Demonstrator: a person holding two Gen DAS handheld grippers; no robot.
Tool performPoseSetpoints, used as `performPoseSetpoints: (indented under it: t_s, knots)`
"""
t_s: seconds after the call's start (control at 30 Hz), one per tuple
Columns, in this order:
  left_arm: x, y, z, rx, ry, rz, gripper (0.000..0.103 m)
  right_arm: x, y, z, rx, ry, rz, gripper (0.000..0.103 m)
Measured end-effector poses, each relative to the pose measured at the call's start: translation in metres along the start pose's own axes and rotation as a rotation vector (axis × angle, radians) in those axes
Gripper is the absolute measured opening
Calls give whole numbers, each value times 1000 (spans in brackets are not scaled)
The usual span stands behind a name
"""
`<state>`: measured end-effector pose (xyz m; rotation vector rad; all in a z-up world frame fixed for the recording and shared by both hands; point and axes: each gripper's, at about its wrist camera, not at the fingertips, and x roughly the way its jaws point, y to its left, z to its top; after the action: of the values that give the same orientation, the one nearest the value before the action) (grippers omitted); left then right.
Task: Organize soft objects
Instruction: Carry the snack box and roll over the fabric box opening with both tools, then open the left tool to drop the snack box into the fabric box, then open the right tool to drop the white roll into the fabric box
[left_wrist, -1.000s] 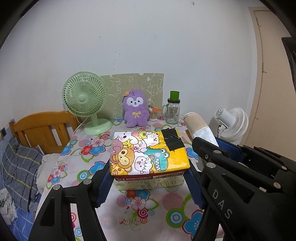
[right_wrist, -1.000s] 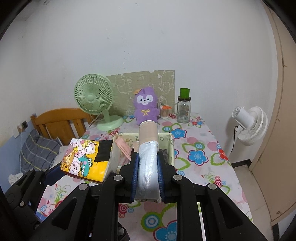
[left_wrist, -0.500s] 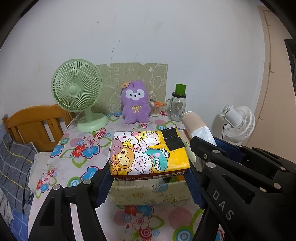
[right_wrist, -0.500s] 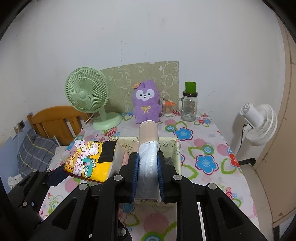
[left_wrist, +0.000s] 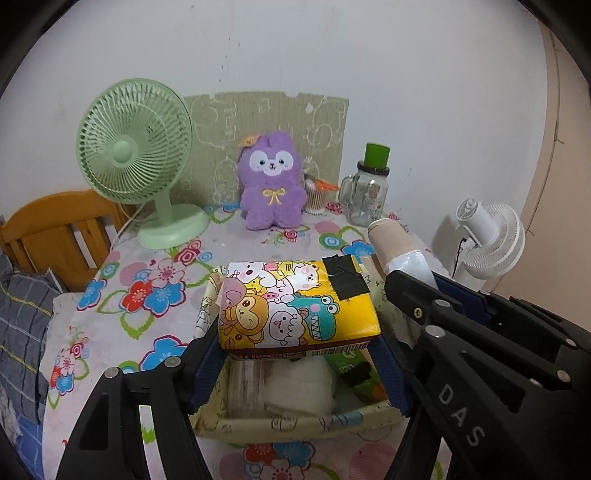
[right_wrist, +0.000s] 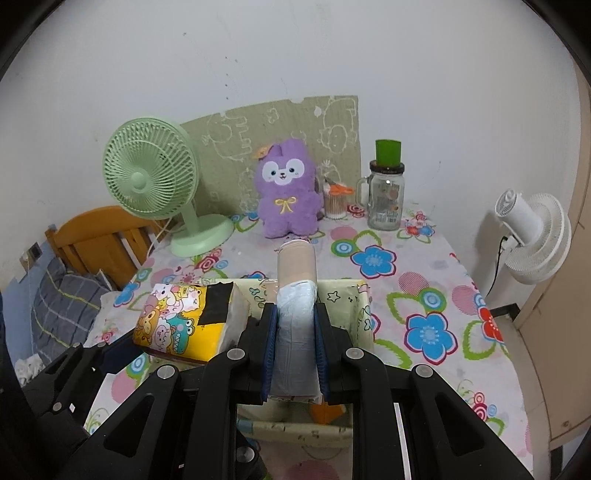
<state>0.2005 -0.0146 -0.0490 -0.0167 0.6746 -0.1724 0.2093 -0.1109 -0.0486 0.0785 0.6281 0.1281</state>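
My left gripper (left_wrist: 295, 354) is shut on a yellow cartoon-print tissue pack (left_wrist: 295, 306) and holds it above the open cream fabric storage box (left_wrist: 295, 424). The pack also shows in the right wrist view (right_wrist: 184, 321), left of my right gripper. My right gripper (right_wrist: 295, 328) is shut on a roll (right_wrist: 295, 291) with a beige end and a white plastic wrap, held over the same box (right_wrist: 364, 314). The roll shows in the left wrist view (left_wrist: 399, 247) at the right. The box holds white soft items (left_wrist: 295, 387) and a green packet (left_wrist: 351, 365).
On the flowered tablecloth (right_wrist: 424, 273) at the back stand a green desk fan (right_wrist: 155, 188), a purple plush (right_wrist: 288, 188), a cotton swab jar (right_wrist: 336, 203) and a glass jar with green lid (right_wrist: 386, 192). A white fan (right_wrist: 532, 236) stands right of the table, a wooden chair (right_wrist: 99, 236) left.
Both grippers have moved forward with their loads, from short of the box to over it. The box's inside has come into the left wrist view.
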Motion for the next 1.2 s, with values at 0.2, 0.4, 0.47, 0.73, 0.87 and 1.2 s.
performPoseSetpoints:
  t_s: [0.2, 0.4, 0.47, 0.73, 0.87, 1.2]
  knots:
    - [19, 2, -1, 26, 48, 6, 88, 23, -3, -1, 7, 34, 18, 22]
    - [30, 6, -3, 39, 76, 41, 92, 44, -3, -4, 22, 76, 67, 22]
    - [34, 8, -4, 41, 84, 55, 94, 50, -2, -5, 7, 85, 69, 24]
    - [45, 9, -5, 46, 106, 75, 95, 63, -3, -8, 5, 107, 79, 63]
    - [45, 7, -5, 49, 106, 74, 96, 61, -5, -7, -5, 104, 62, 65]
    - [22, -3, -5, 48, 58, 72, 103, 33, -15, -6, 7, 51, 19, 78]
